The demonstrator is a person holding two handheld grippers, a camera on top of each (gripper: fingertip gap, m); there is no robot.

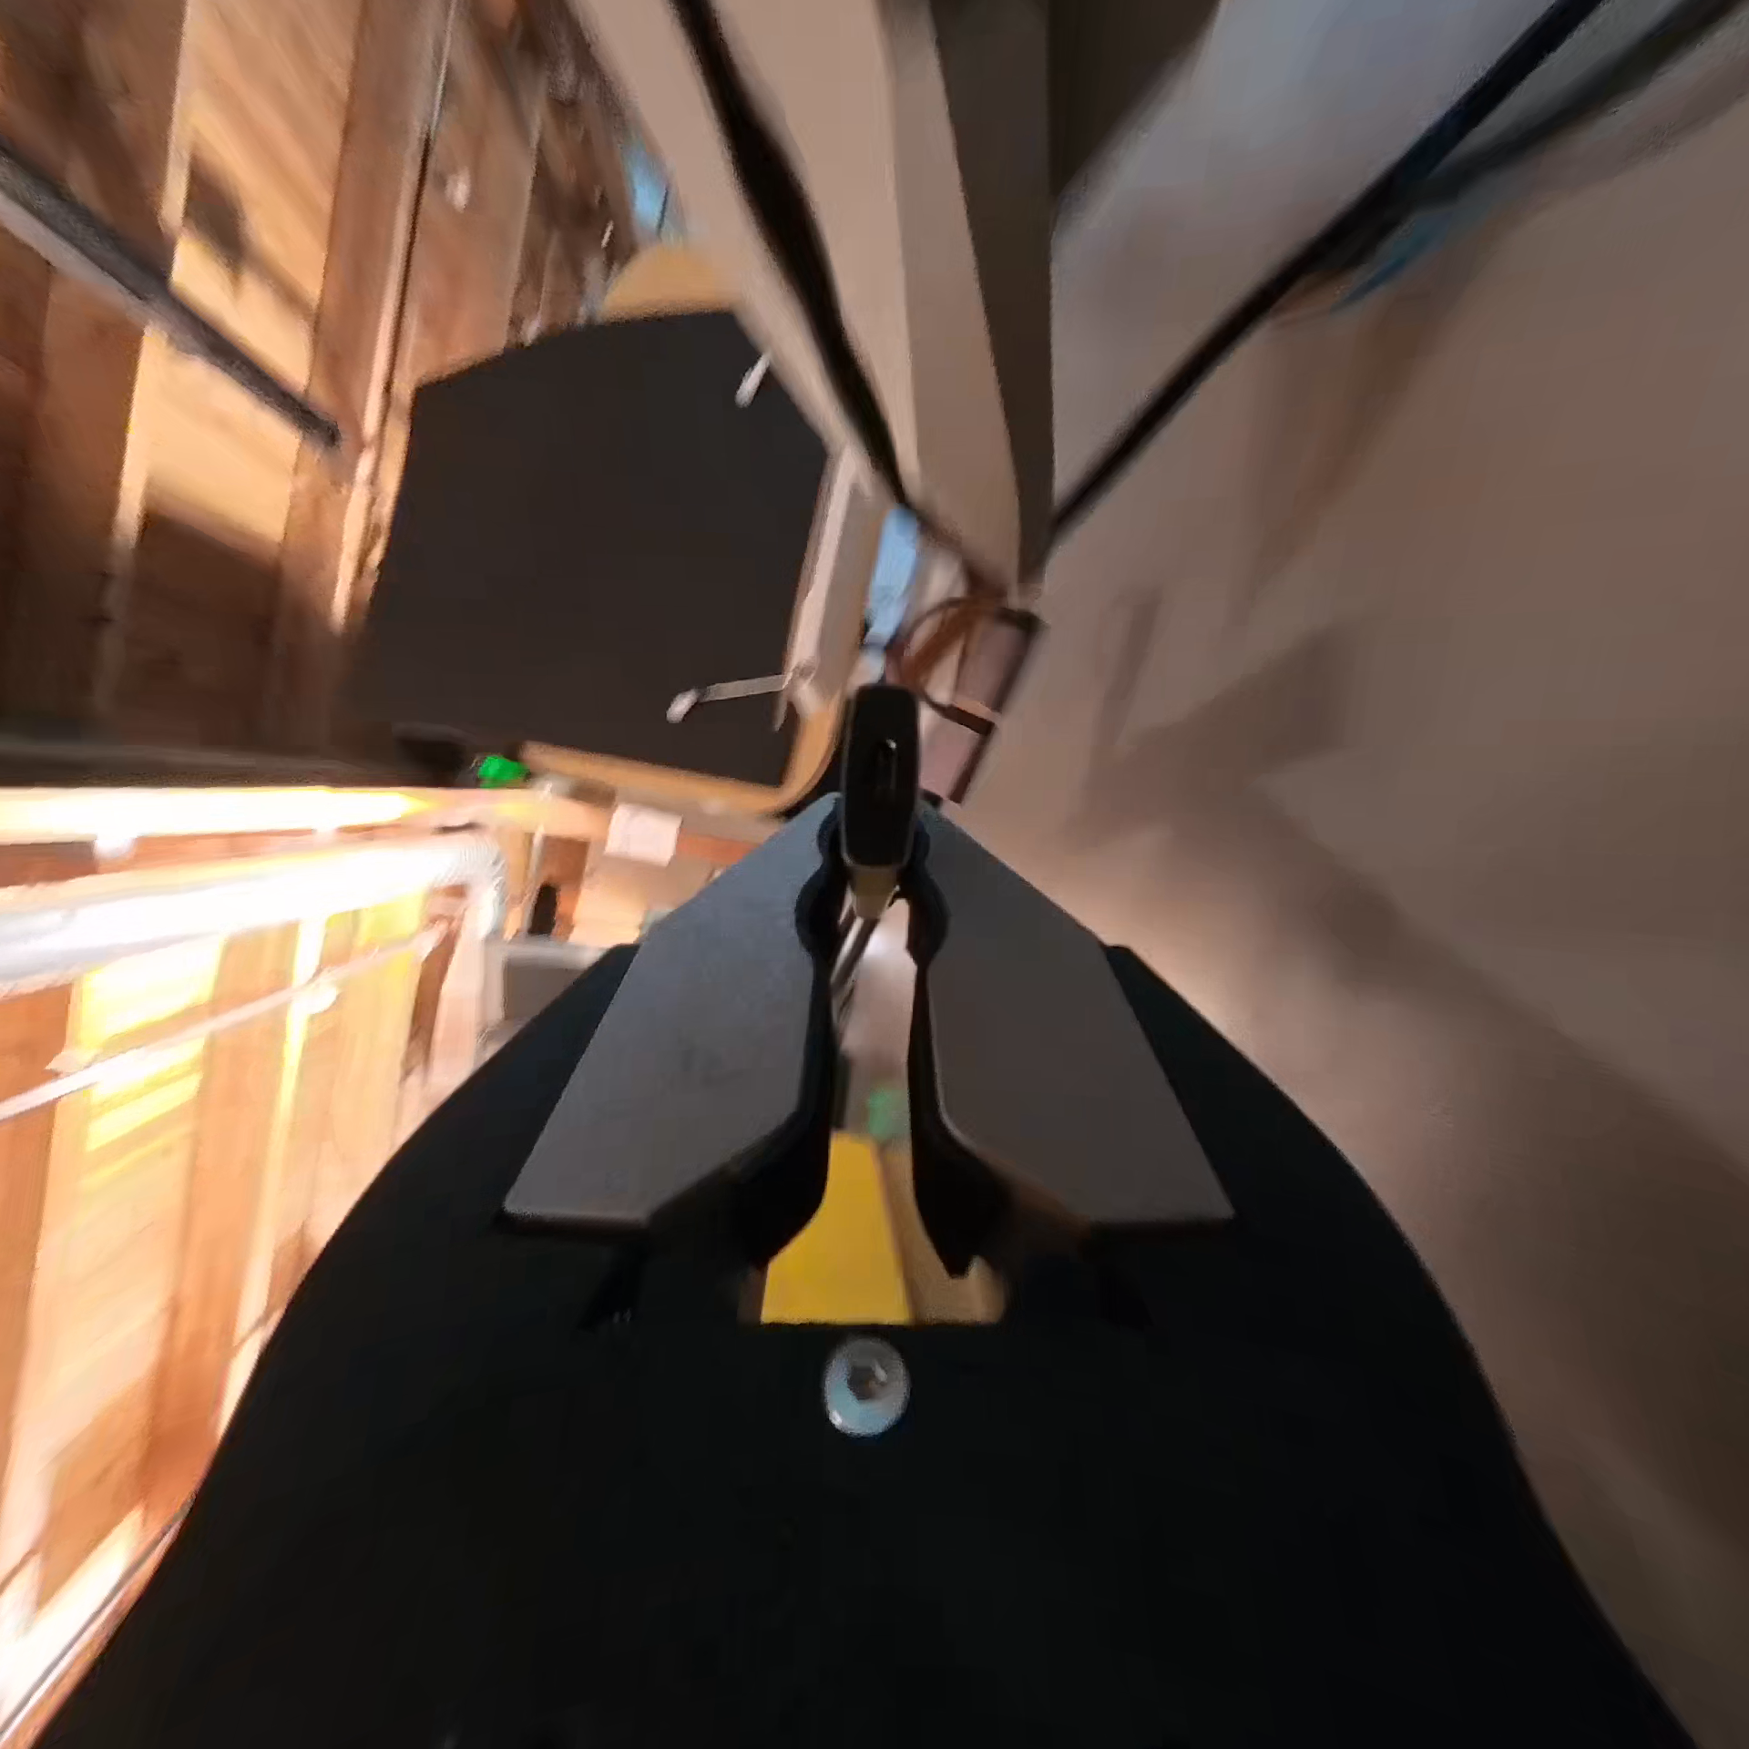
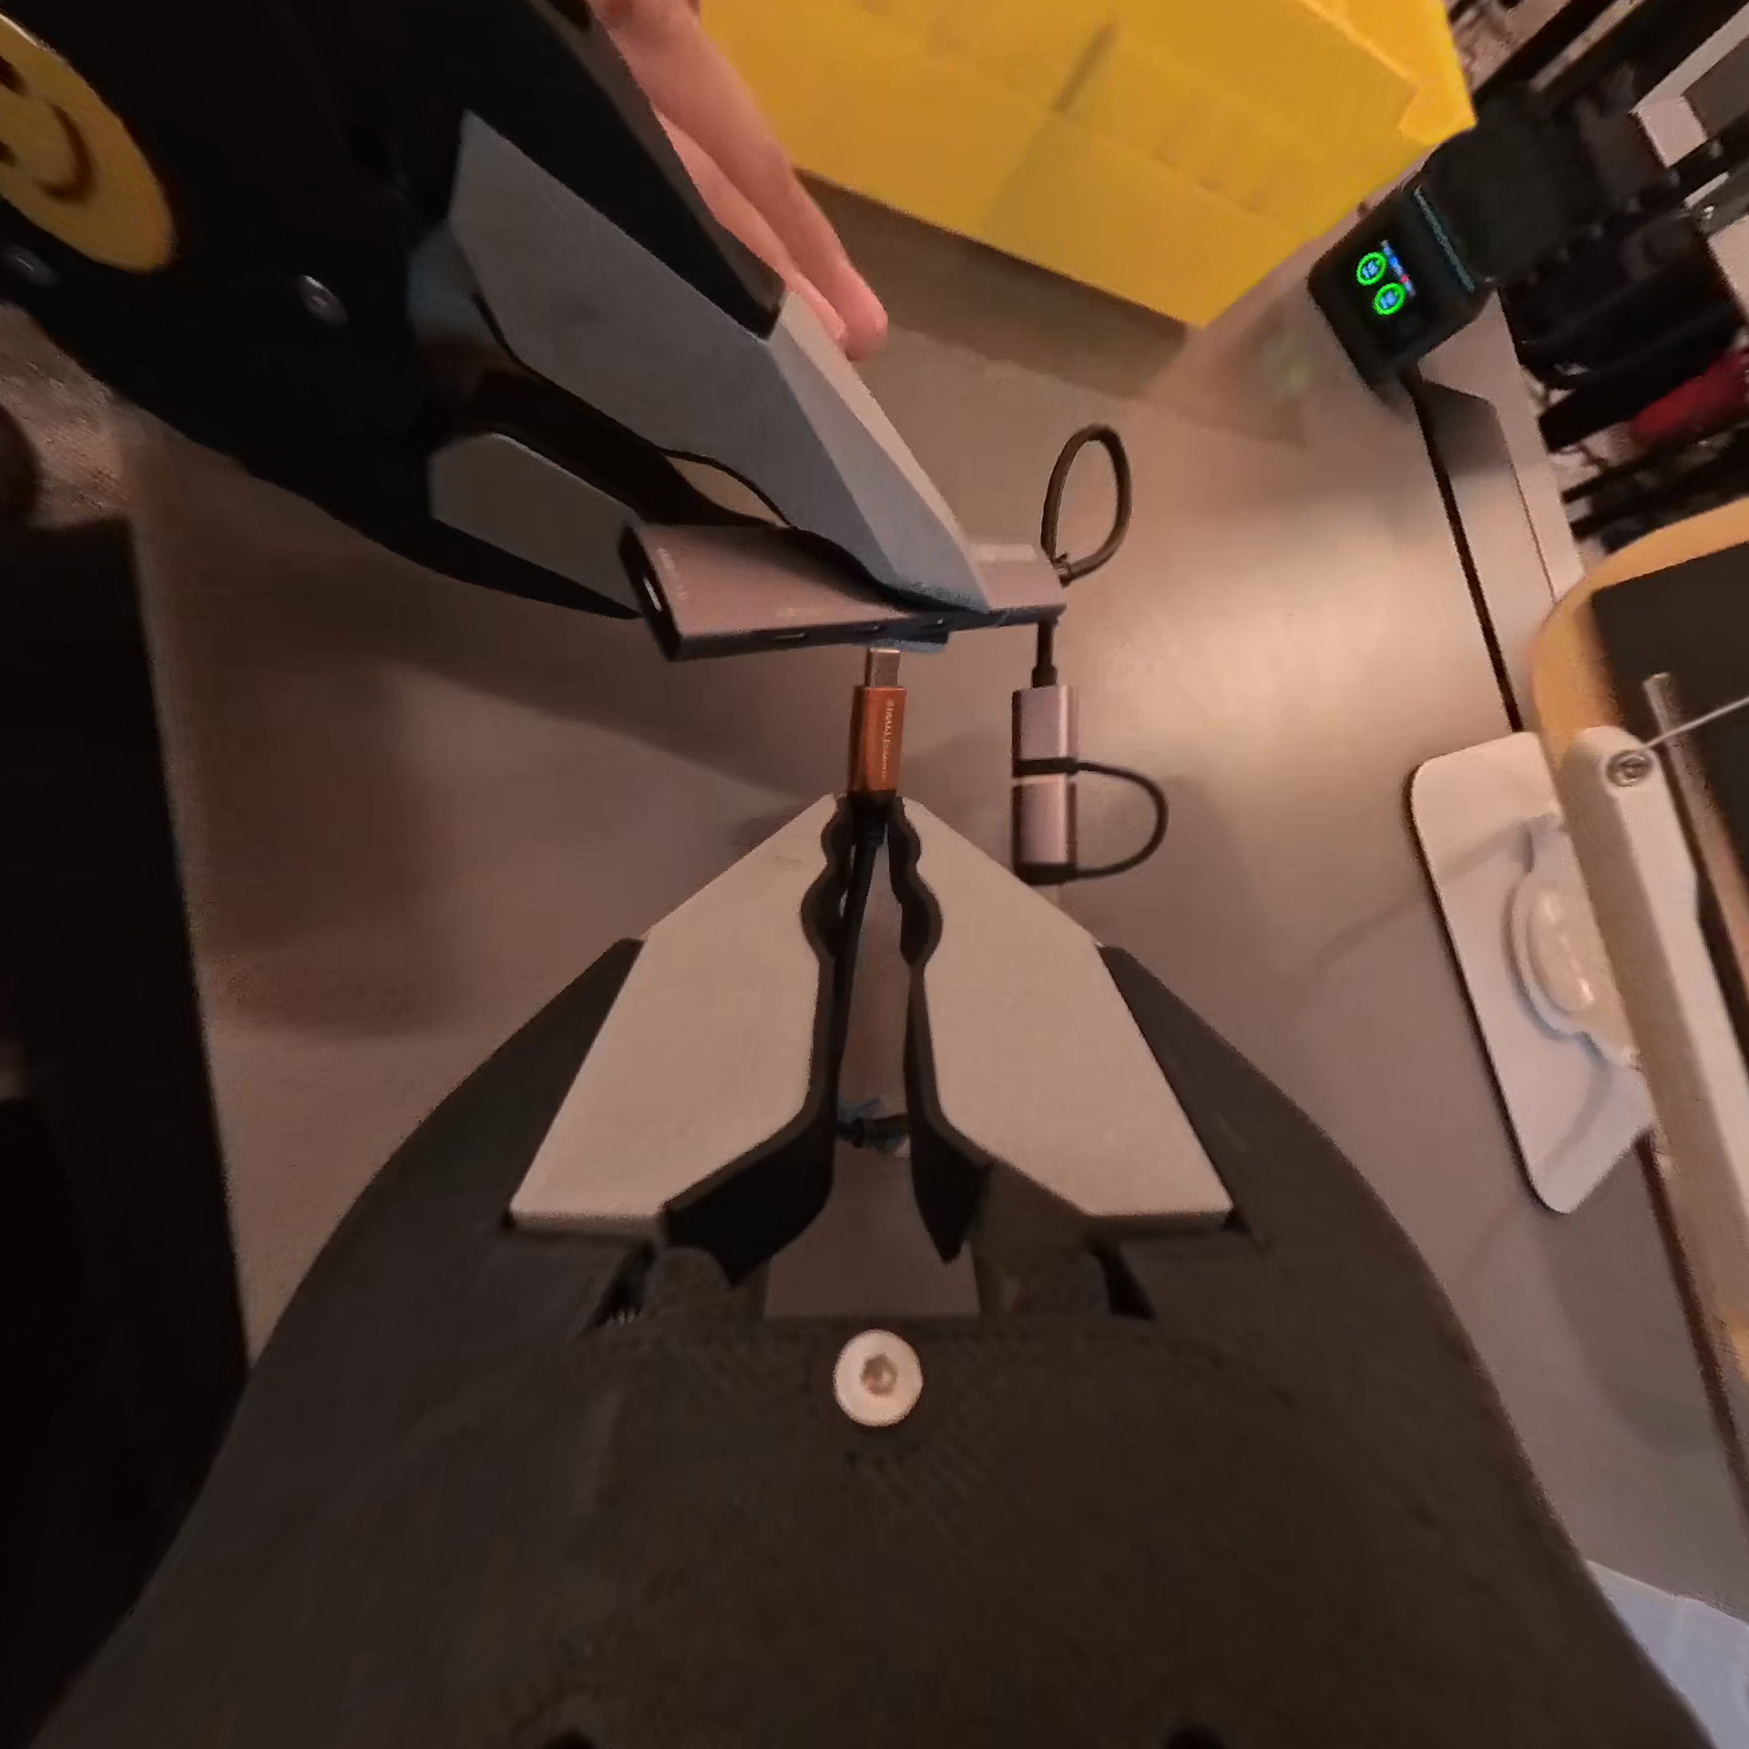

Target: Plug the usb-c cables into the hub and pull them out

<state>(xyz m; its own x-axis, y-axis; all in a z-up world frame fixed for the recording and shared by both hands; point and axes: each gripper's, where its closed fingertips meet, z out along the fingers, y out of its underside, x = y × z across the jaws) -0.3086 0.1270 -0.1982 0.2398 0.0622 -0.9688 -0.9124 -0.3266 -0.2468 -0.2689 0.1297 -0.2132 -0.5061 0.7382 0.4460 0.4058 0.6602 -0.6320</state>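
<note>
The right gripper [image 2: 875,804] has its fingers clamped on the copper usb-c cable [image 2: 873,740], plug pointing straight ahead, tip just short of the hub [image 2: 804,620]. The left gripper [image 1: 875,833] has its fingers clamped on the hub, held crosswise above the counter [image 2: 473,804].

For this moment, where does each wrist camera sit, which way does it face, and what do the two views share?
Left wrist view: behind the left gripper, aimed sideways across a blurred room; its fingers pinch the hub end-on.
Right wrist view: behind the right gripper, looking down at the table; it grips an orange-plug cable just short of the hub; a hand shows.
Shared: the hub.
</note>
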